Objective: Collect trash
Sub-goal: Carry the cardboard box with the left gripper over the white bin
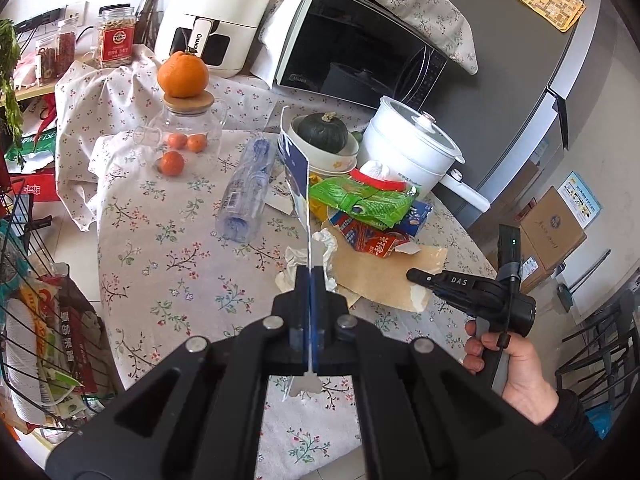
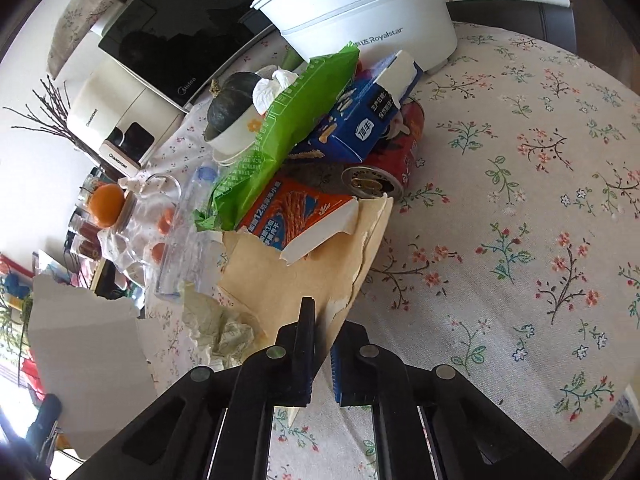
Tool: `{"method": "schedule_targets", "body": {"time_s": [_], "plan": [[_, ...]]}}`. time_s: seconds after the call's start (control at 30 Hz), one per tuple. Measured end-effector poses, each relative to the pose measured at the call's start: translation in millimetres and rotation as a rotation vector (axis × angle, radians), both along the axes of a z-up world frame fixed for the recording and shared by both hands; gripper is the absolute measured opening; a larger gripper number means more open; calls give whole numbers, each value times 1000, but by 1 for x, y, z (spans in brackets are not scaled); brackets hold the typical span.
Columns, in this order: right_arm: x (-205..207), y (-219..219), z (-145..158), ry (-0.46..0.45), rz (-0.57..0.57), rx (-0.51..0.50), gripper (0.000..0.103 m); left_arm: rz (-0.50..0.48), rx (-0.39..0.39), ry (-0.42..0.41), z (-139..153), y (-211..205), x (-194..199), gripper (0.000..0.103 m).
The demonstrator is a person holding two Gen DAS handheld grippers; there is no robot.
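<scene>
The left hand-held gripper (image 1: 308, 280) is clamped on a thin, stiff blue-and-white card sheet (image 1: 298, 176) that stands edge-on and upright between its dark pads. The right hand-held gripper (image 2: 320, 332), gripped by a bare hand (image 1: 508, 364) in a dark sleeve, has closed on the torn near edge of a flat tan cardboard piece (image 2: 280, 276) — the board runs between its two fingers, ragged and peeling at the corner.

Just beyond, on the floral cloth of the surface (image 2: 500, 208), lie crumpled white tissue (image 1: 320, 256) and the heap of rubbish resting on the cardboard's far end: an orange-and-white snack box (image 2: 296, 216), a glossy creased green wrapper (image 2: 288, 128), a blue carton (image 2: 360, 120) and a red can (image 2: 384, 172) on its side. A clear ribbed plastic bottle (image 1: 248, 192) lies to the left of the heap.

Farther back stand a white lidded pot (image 1: 412, 144), a bowl holding a dark squash (image 1: 324, 132) and a glass jar (image 1: 188, 132) topped by an orange.
</scene>
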State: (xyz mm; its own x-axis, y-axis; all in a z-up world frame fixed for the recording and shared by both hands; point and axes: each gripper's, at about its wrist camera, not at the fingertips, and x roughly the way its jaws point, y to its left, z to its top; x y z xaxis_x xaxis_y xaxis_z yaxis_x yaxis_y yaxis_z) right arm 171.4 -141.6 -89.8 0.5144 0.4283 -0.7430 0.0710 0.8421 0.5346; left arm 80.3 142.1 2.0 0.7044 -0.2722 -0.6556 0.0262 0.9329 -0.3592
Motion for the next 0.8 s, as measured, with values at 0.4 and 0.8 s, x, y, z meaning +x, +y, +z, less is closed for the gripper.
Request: {"method": "schedule_targets", "body": {"time_s": [0.4,0.8], "plan": [[-63,-63,48,-49,29,40,2,-84,-34,-22,7,-45,1,0],[-115,-137,77,-120,-73,-74,2,-186,-9,-42,9,-97,4,0]]}}
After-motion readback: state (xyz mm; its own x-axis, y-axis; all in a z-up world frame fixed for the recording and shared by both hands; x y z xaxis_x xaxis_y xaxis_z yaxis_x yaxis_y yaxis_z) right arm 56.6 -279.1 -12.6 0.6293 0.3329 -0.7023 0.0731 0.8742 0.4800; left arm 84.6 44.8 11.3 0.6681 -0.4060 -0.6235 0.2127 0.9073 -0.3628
